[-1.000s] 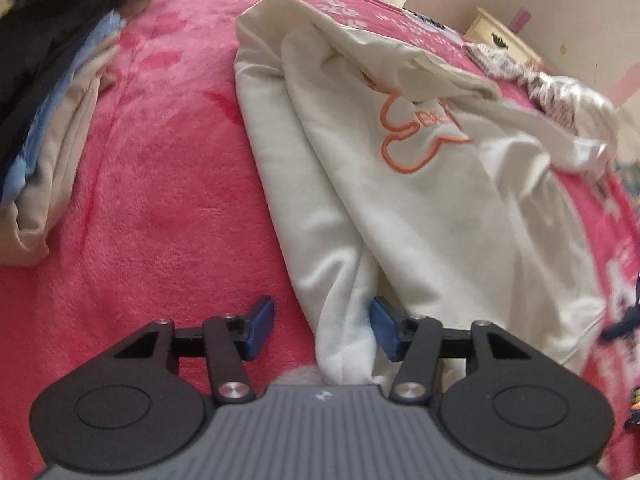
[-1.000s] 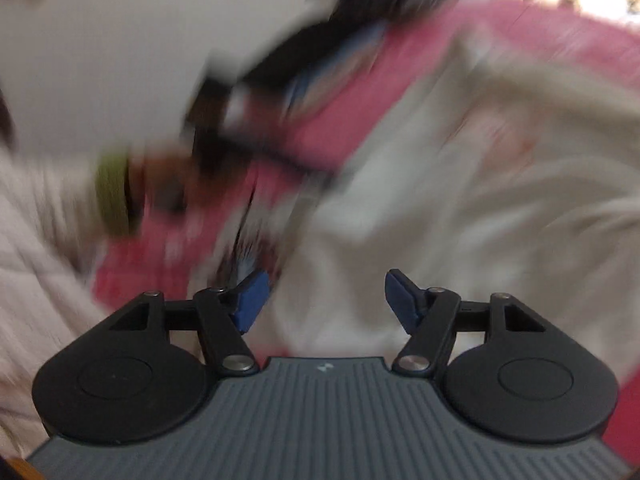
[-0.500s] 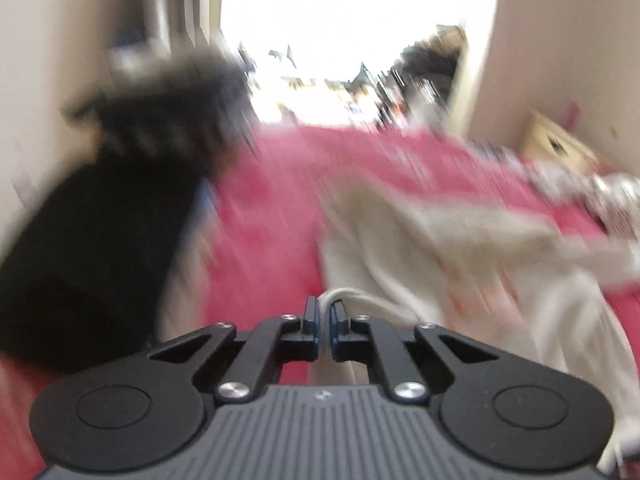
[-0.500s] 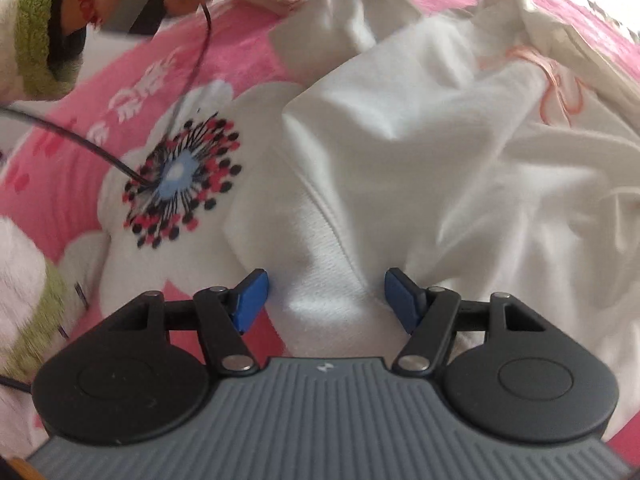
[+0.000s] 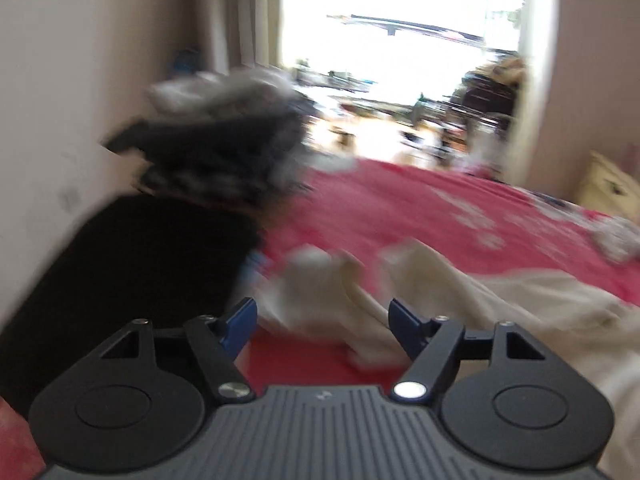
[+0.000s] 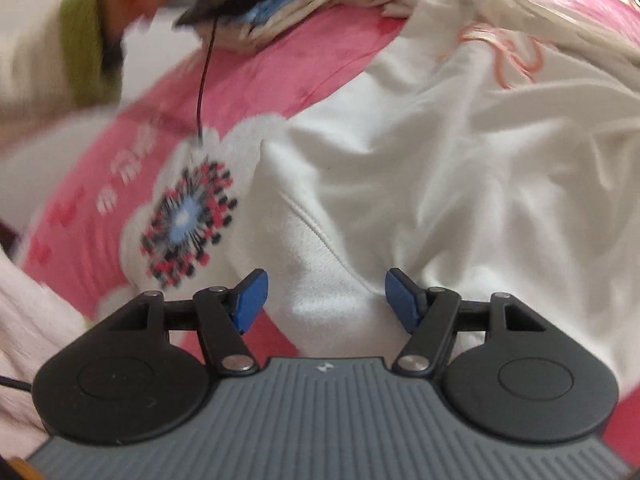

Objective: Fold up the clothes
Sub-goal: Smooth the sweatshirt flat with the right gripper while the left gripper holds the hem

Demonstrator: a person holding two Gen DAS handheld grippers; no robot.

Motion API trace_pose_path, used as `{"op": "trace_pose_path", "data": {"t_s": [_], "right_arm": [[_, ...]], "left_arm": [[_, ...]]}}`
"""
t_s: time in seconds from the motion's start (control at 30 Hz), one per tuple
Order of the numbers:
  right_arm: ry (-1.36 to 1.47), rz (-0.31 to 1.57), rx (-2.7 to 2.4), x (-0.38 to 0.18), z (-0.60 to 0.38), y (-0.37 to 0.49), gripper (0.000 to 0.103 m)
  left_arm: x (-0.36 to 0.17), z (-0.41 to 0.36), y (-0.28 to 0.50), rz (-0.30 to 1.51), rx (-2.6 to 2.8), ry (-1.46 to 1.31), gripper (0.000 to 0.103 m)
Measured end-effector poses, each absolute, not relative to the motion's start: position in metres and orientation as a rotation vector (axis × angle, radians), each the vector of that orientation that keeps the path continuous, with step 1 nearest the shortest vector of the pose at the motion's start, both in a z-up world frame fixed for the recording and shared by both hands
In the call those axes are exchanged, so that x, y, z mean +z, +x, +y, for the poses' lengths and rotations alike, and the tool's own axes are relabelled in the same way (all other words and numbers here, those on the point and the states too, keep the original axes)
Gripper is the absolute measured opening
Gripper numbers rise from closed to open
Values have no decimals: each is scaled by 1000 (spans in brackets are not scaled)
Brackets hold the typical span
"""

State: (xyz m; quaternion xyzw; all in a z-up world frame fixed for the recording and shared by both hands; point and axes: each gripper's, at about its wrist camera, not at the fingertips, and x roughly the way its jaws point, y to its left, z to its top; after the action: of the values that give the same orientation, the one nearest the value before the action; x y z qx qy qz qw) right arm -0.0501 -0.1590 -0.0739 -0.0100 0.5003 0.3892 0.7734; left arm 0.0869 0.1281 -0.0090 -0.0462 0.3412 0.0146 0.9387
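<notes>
On the pink bedspread (image 6: 280, 76) lies the cream sweatshirt (image 6: 440, 168), rumpled, orange motif up, beside a stack of folded clothes (image 6: 304, 12). Right gripper (image 6: 322, 294) released, blue pads astride its hem. Left gripper (image 5: 322, 322) spread wide, gripping nothing; view blurred.

I see bare pink bed (image 6: 320, 60) between the stacked clothes (image 6: 304, 4) and the cream sweatshirt (image 6: 460, 168); the dark pile (image 5: 168, 248) blocks my left side.
</notes>
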Motion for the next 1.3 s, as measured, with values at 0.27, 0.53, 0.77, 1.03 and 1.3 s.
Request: {"op": "trace_pose_path", "data": {"t_s": [0.27, 0.53, 0.77, 1.03, 1.3], "right_arm": [[374, 1116, 667, -76, -230, -72, 68], [355, 1009, 501, -76, -244, -97, 68], [285, 917, 378, -67, -252, -84, 68], [61, 850, 273, -82, -239, -64, 68], [-119, 874, 246, -102, -225, -57, 35]], "left_arm": [[-39, 70, 28, 940, -418, -191, 79], [-66, 63, -11, 1079, -402, -122, 79], [-89, 72, -9, 1160, -335, -187, 79], [-101, 61, -5, 1165, -331, -195, 66], [-101, 56, -8, 1139, -345, -182, 60]]}}
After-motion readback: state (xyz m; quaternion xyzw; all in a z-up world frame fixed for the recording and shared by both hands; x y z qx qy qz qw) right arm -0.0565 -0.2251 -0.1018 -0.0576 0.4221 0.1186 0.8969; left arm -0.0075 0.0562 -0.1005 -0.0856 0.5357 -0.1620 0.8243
